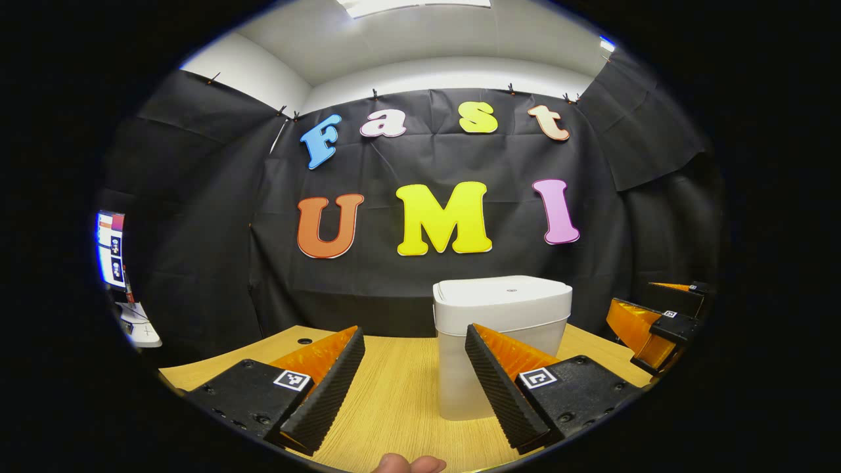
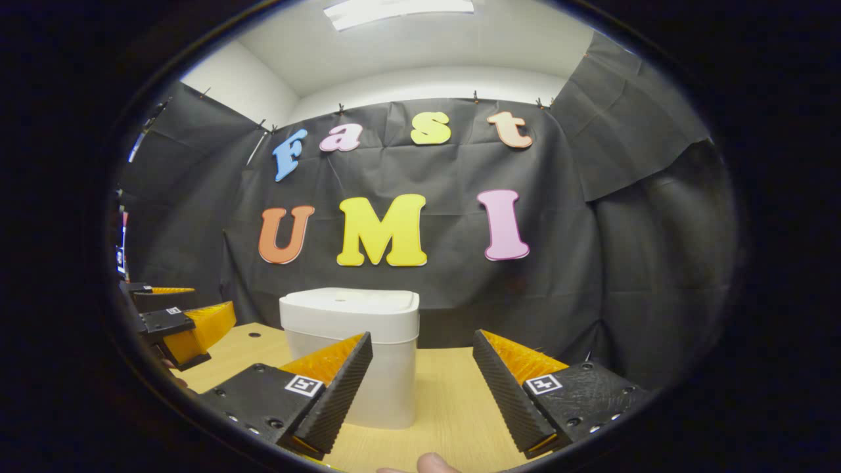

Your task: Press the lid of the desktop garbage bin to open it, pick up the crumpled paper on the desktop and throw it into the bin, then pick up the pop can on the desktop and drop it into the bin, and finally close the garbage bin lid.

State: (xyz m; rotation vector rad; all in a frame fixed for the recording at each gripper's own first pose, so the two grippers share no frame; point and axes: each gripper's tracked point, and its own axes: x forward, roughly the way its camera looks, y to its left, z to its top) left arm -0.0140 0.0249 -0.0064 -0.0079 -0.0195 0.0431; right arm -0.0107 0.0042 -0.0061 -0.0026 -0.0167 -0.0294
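Both my hand-held grippers are wide open, empty: left hand-held gripper (image 1: 414, 387), right hand-held gripper (image 2: 420, 387). Bin (image 1: 502, 341) stands on the tabletop (image 1: 394, 394) just ahead, between the two, lid (image 1: 502, 292) shut. Step in hand looks like the lid press. Risks: bin looks light, so an off-centre or slanted push could slide or tip it rather than pop the lid. Paper and can: can't place them from here.

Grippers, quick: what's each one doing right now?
Left gripper: open, holding nothing, bin ahead.
Right gripper: open, holding nothing.
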